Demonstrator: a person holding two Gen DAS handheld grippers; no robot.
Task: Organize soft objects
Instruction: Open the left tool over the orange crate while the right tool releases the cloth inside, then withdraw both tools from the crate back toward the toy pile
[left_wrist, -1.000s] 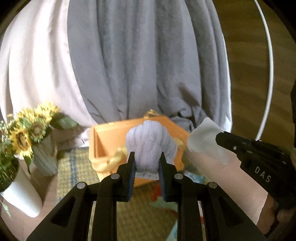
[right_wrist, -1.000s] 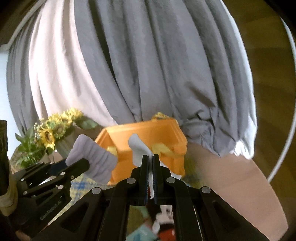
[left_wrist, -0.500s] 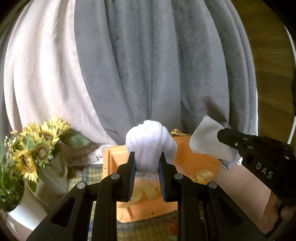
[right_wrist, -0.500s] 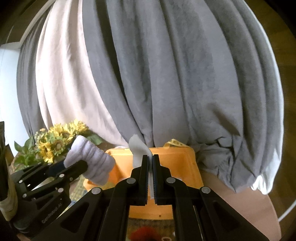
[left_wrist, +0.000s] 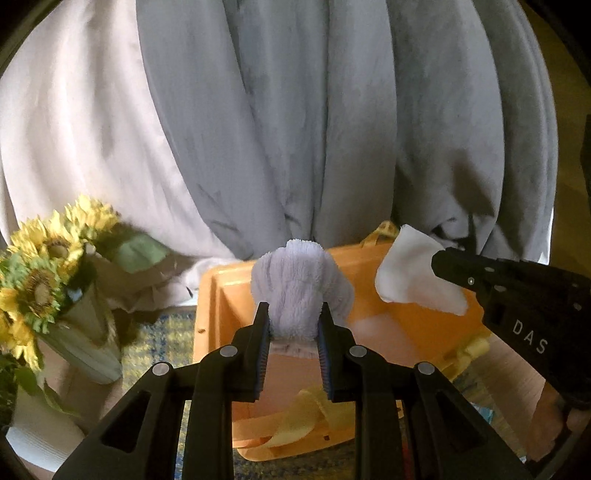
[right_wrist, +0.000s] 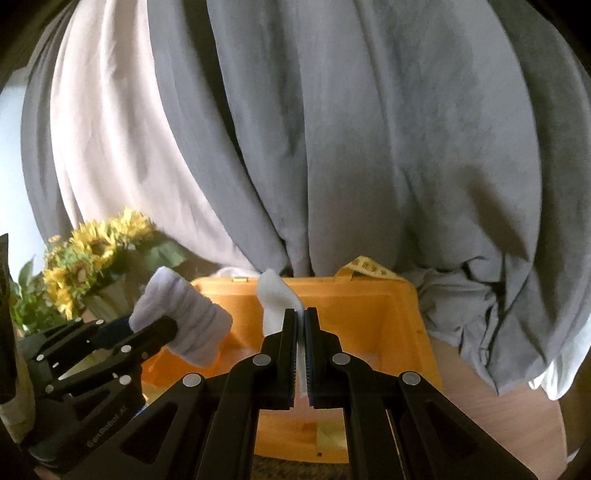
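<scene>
My left gripper (left_wrist: 293, 328) is shut on a rolled pale lilac towel (left_wrist: 299, 291) and holds it above the open orange box (left_wrist: 406, 325). The towel also shows in the right wrist view (right_wrist: 184, 325), held by the left gripper (right_wrist: 162, 326). My right gripper (right_wrist: 302, 332) is shut on a thin white cloth (right_wrist: 275, 302), also above the orange box (right_wrist: 369, 321). In the left wrist view the white cloth (left_wrist: 410, 273) sticks out of the right gripper (left_wrist: 439, 264), to the right of the towel.
Grey and white curtains (left_wrist: 295, 129) hang close behind the box. A sunflower bouquet (left_wrist: 48, 251) in a pale vase stands at the left. Yellow straps (left_wrist: 306, 417) hang on the box. A woven mat (left_wrist: 162, 332) lies under the box on a wooden table (right_wrist: 498, 417).
Both grippers have moved forward and a little down with their cloths, so the orange box now lies closer and its open inside shows below them. Both stay shut on their loads.
</scene>
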